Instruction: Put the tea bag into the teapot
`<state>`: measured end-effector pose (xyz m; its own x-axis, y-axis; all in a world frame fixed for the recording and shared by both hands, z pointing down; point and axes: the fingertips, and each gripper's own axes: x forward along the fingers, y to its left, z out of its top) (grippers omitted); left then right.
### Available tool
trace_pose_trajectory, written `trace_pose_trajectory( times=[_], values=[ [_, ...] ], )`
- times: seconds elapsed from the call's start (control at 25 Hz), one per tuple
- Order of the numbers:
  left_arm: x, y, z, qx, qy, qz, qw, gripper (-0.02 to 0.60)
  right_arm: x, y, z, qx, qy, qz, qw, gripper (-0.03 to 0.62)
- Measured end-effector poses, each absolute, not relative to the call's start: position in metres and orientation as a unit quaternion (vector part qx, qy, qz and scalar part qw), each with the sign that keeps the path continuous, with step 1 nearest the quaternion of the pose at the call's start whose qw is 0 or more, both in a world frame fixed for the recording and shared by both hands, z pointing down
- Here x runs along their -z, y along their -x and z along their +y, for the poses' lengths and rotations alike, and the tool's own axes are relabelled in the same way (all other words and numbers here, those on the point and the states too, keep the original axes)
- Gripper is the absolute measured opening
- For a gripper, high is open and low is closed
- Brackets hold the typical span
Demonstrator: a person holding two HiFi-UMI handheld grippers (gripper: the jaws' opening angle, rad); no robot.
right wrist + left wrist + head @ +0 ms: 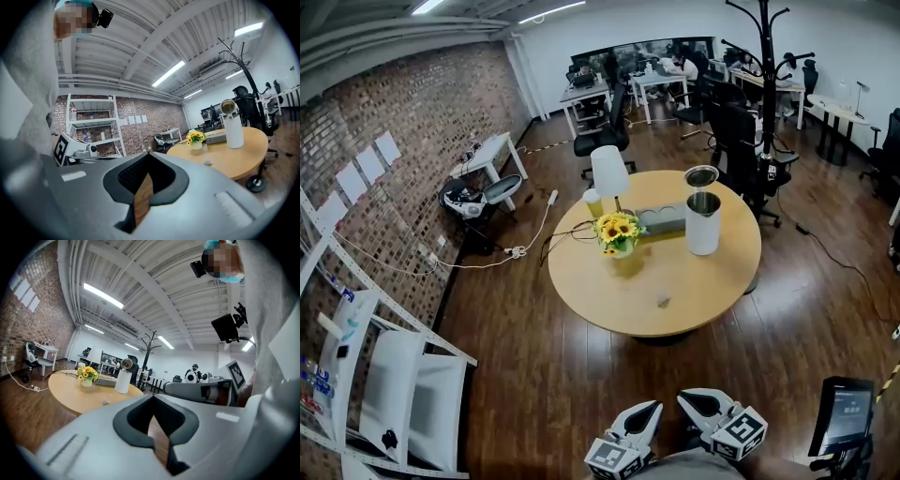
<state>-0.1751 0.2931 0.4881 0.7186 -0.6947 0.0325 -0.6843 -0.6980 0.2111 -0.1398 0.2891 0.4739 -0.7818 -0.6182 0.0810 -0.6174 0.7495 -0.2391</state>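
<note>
A small pale tea bag (664, 301) lies near the front edge of the round wooden table (581, 272). The white cylindrical teapot (703, 225) stands at the table's right side with its round lid (701, 175) tipped open. Both grippers are held low by the person's body, well short of the table. My left gripper (649, 411) and right gripper (689, 400) are shut and hold nothing. In the left gripper view the teapot (123, 380) and tea bag (105, 401) lie far beyond the left gripper (152, 420). The right gripper view shows the teapot (234, 131) and tea bag (206, 162) beyond the right gripper (145, 187).
On the table stand a vase of sunflowers (617, 234), a grey tray (662, 220), a white lamp (609, 173) and a yellow cup (593, 202). A white shelf (384, 375) stands at the left, a coat rack (766, 84) behind the table, a screen (842, 417) at bottom right.
</note>
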Motion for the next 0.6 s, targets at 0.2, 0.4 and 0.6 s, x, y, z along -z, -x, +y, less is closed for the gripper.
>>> trace_pose_trajectory(
  times=[0.2, 0.4, 0.6],
  values=[
    [-0.481, 0.15, 0.236, 0.029, -0.916, -0.388, 0.095, 0.002, -0.472, 0.112, 0.235, 0.121, 0.321, 0.939, 0.005, -0.005],
    [-0.483, 0.126, 0.195, 0.025, -0.903, -0.414, 0.114, 0.002, -0.472, 0.089, 0.194, 0.118, 0.3, 0.947, -0.002, -0.005],
    [-0.488, 0.11, 0.162, 0.027, -0.893, -0.433, 0.119, 0.002, -0.48, 0.073, 0.157, 0.124, 0.286, 0.95, 0.0, -0.005]
  ],
)
